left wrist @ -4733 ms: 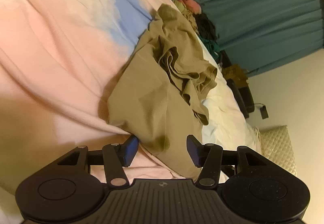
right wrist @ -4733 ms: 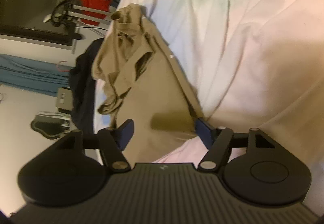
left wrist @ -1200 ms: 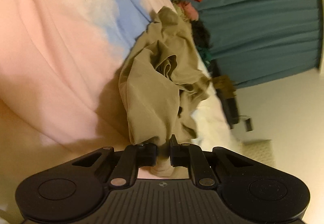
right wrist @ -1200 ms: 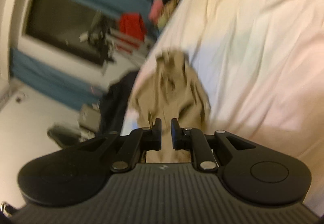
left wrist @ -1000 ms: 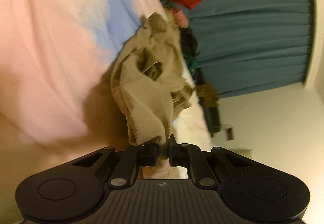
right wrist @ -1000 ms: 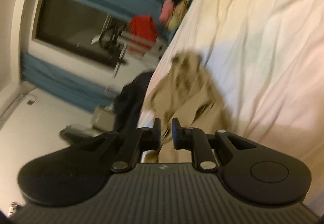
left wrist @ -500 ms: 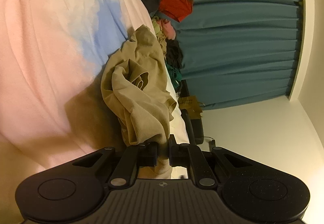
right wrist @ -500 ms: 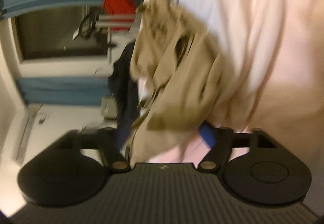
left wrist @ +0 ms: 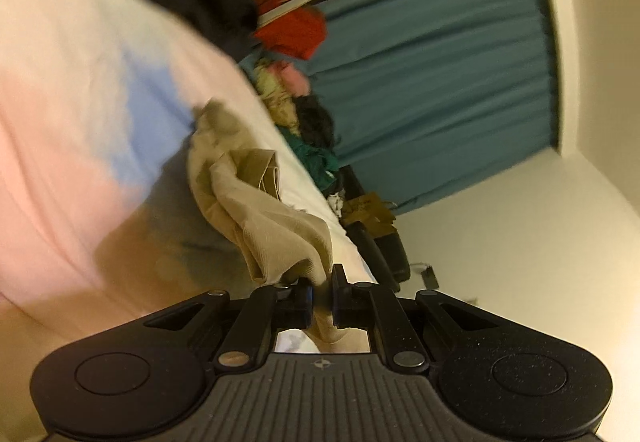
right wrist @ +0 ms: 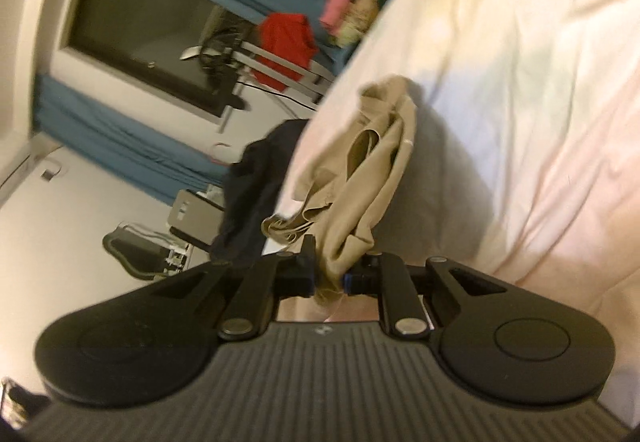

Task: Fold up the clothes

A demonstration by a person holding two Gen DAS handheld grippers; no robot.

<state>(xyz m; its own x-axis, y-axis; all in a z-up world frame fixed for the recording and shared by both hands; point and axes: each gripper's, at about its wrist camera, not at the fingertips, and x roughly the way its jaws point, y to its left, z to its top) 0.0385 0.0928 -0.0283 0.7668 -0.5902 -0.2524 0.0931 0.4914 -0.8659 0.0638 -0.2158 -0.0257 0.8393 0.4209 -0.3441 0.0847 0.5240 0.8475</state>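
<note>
Beyond the tan garment (right wrist: 360,178), seemingly a dark window (right wrist: 152,42), right view only

Left tool (left wrist: 322,296): fingers nearly together, pinching bunch of tan cloth (left wrist: 276,238) between pads. Right tool (right wrist: 329,276): fingers drawn in, clamped on gathered fold of same cloth, slightly wider gap. Both tools point forward, tilted sideways.

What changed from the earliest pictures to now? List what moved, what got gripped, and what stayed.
Both grippers were open over the flat tan garment. Now the left hand-held gripper and the right hand-held gripper are each shut on the tan garment, which has been lifted off the bedsheet and hangs bunched. The right one briefly let go and regripped. The bedsheet, teal curtain and clothes pile stayed put.
</note>
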